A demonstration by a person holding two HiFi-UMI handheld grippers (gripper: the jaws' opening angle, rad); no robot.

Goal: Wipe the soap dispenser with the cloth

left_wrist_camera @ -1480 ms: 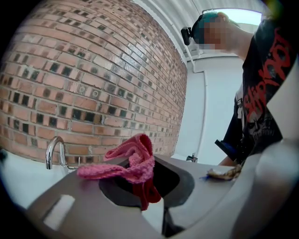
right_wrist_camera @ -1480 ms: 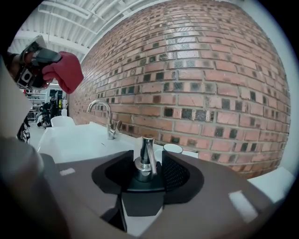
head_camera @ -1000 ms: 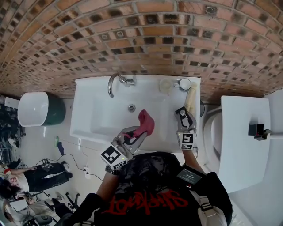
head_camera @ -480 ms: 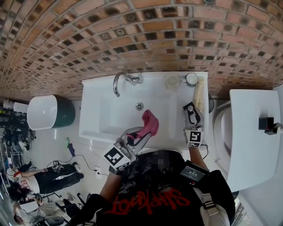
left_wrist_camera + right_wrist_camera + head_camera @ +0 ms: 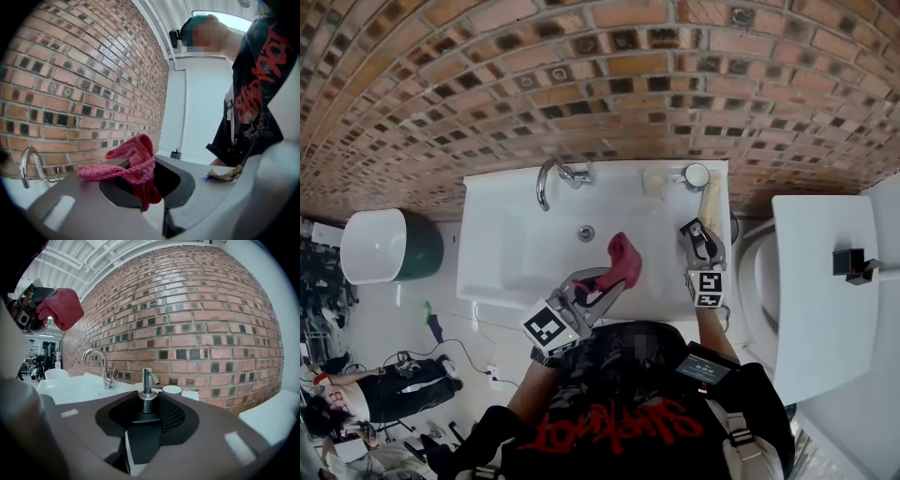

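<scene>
The left gripper (image 5: 598, 284) is clamping the pink cloth (image 5: 623, 261), which is bunching up past its jaws over the sink (image 5: 506, 246). The right gripper (image 5: 697, 240) is holding its jaws apart, gripping nothing. The dispenser (image 5: 146, 379) is standing ahead of them, untouched, in line with the gap.
</scene>
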